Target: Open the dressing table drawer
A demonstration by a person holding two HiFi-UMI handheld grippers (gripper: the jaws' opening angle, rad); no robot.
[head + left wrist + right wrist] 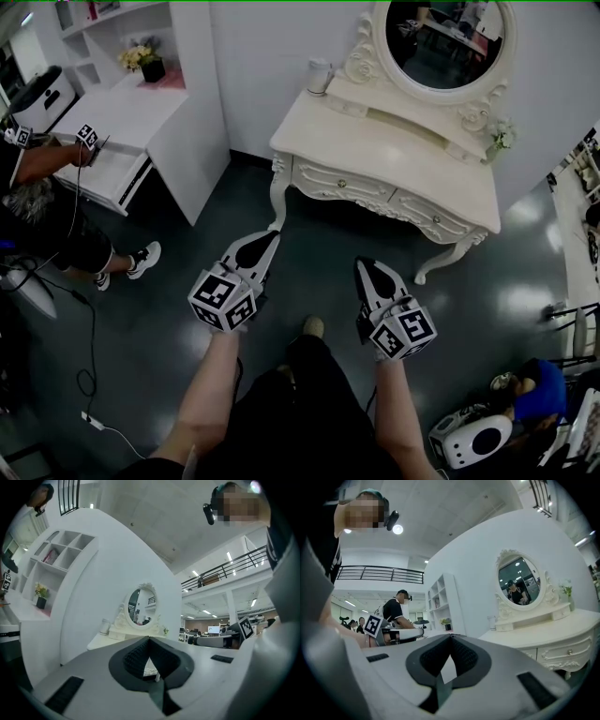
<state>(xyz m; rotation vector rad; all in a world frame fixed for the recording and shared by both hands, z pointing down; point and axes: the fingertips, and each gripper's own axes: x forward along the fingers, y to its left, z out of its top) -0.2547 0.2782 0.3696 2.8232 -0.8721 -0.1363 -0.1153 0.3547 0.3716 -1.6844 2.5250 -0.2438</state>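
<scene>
Drawer sat shut in the front of the dressing table, well apart from the left claw and right claw, both closed, empty and held level toward it, apparently because no reach had begun yet.

Left forearm and right forearm stretched forward side by side, left gripper and right gripper held level, pointing ahead, slightly apart, each with jaws closed tip to tip.
</scene>
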